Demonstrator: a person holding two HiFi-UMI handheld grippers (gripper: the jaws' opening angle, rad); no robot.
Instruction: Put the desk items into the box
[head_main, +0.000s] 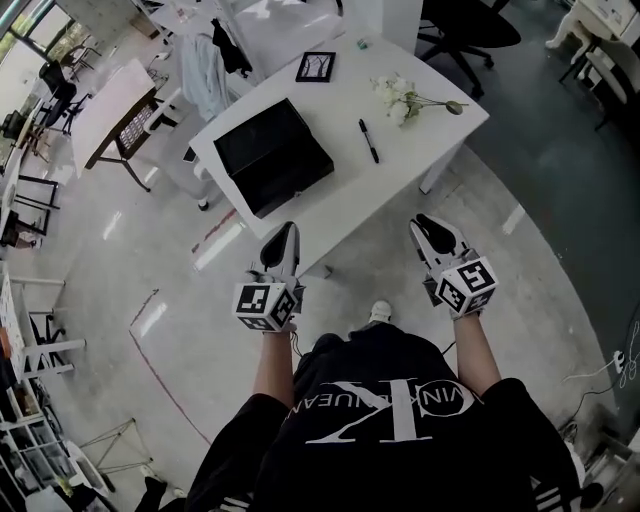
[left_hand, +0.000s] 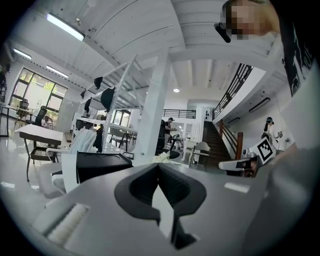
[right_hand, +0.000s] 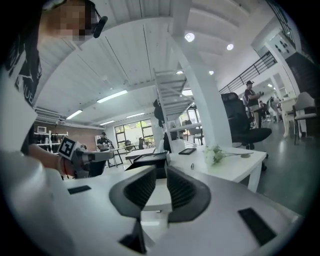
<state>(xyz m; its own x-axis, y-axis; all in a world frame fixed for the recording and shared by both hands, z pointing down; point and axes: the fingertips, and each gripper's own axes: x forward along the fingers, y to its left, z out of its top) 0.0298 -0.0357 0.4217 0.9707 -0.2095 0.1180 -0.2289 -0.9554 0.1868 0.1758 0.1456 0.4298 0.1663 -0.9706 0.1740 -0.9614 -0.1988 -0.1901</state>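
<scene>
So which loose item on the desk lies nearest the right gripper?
The black pen, lying alone mid-desk beside the black box. The white flowers and the picture frame sit farther back from the right gripper.

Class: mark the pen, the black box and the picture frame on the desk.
pen (head_main: 369, 141), head view, middle of its barrel
black box (head_main: 272, 155), head view, its centre
picture frame (head_main: 316, 67), head view, its centre
</scene>
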